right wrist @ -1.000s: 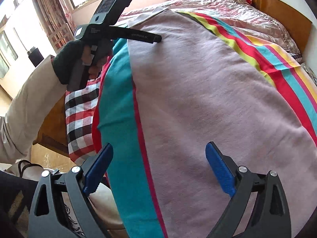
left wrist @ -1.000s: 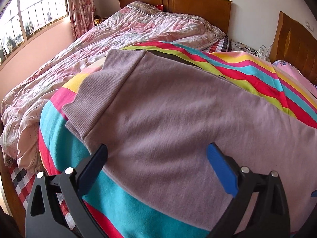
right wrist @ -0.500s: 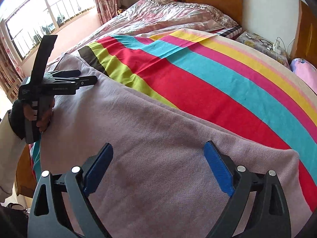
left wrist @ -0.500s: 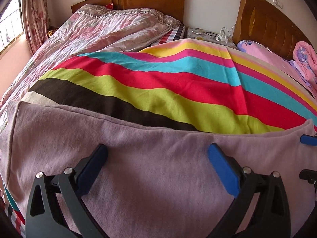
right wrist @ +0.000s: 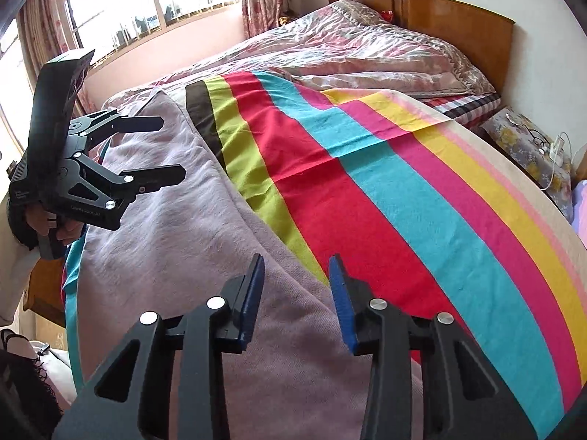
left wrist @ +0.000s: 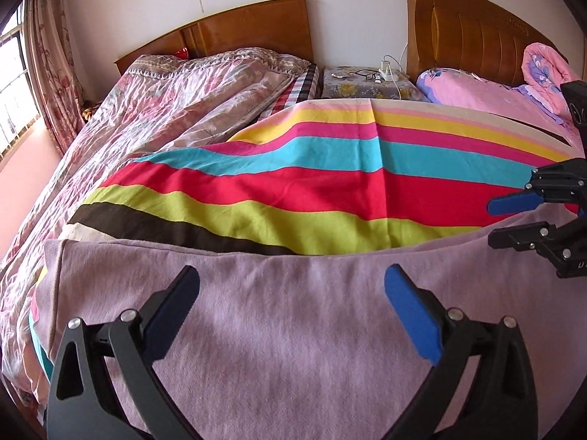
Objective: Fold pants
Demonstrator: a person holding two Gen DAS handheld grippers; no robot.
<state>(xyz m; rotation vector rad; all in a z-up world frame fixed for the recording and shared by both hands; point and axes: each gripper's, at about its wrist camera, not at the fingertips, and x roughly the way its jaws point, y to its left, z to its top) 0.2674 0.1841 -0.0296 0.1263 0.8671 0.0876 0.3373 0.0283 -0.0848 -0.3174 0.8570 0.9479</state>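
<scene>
Mauve knit pants [left wrist: 293,330] lie flat across the near edge of a striped blanket [left wrist: 312,190] on the bed; they also show in the right wrist view [right wrist: 176,227]. My left gripper [left wrist: 291,289] is wide open and empty, hovering over the middle of the pants; it also shows in the right wrist view [right wrist: 161,154]. My right gripper [right wrist: 295,286] is partly closed but still open, straddling the far edge of the pants at their right end; it shows at the right in the left wrist view [left wrist: 493,222].
A crumpled floral quilt [left wrist: 146,117] covers the left of the bed. A nightstand [left wrist: 363,84] with cables stands between two wooden headboards. A pink pillow [left wrist: 488,99] lies on the second bed. A window [right wrist: 146,3] lies beyond the bed.
Both views have swung toward the headboards. My right gripper's jaws have narrowed from wide open to a small gap at the pants' far edge. My left gripper stays wide open.
</scene>
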